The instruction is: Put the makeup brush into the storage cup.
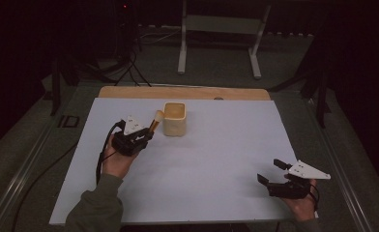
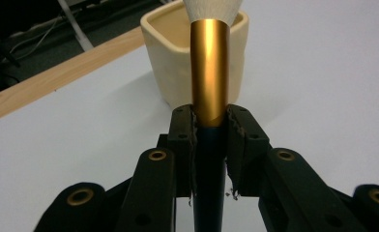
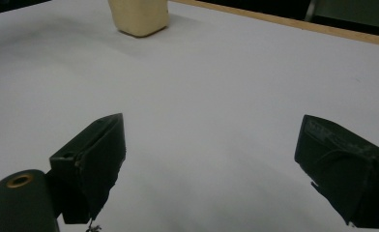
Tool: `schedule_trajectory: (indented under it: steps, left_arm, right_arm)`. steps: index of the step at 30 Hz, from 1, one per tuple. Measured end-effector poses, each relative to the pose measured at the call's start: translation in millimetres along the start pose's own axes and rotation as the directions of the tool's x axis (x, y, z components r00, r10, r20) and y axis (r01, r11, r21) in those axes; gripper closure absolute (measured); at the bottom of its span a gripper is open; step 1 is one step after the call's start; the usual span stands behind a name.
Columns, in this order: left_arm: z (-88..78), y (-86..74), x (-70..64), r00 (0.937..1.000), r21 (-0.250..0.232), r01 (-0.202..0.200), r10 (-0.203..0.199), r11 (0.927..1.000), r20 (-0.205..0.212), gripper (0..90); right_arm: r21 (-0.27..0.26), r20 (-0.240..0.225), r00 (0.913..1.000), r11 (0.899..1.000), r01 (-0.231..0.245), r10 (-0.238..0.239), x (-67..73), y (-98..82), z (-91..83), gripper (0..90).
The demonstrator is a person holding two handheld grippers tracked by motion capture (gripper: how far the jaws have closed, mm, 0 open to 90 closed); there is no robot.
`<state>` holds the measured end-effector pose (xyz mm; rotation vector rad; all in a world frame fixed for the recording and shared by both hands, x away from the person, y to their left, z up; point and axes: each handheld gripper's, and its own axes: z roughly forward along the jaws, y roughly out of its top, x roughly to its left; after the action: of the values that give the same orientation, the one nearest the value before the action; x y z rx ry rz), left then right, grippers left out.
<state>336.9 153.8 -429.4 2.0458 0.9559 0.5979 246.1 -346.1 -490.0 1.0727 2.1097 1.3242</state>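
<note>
A makeup brush (image 2: pixel 210 72) with a gold ferrule, dark handle and pale bristles is clamped in my left gripper (image 2: pixel 210 126). In the high view the left gripper (image 1: pixel 146 134) holds the brush (image 1: pixel 155 122) slanting up toward a cream square cup (image 1: pixel 174 118), its bristle tip just left of the cup's rim. The cup (image 2: pixel 175 58) stands right behind the brush in the left gripper view. My right gripper (image 1: pixel 269 171) rests open near the front right of the white sheet, nothing between its jaws. Its two pads (image 3: pixel 100 154) stand wide apart over bare sheet, with the cup (image 3: pixel 138 17) far off.
A white sheet (image 1: pixel 216 159) covers the wooden table (image 1: pixel 187 93), whose bare edge shows at the back. A cable (image 1: pixel 100 159) trails from the left gripper. Beyond the table stand a white frame (image 1: pixel 221 38) and dark stands on the floor.
</note>
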Motion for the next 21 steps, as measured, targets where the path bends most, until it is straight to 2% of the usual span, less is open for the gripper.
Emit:
schedule_trajectory:
  steps: [7, 21]
  left_arm:
    - [-0.1, 4.3, 1.0, 1.0000, -0.004, -0.009, 0.009, 0.9999, -0.003, 74.8]
    - [0.8, 13.6, 3.2, 0.9999, -0.032, -0.001, 0.000, 0.9995, -0.016, 74.8]
  right_arm:
    - [0.000, -0.001, 1.0000, 1.000, 0.001, -0.001, 0.1, 0.0, 0.0, 10.8]
    - [0.001, -0.001, 1.0000, 1.000, 0.000, 0.000, 0.1, 0.0, 0.1, 10.8]
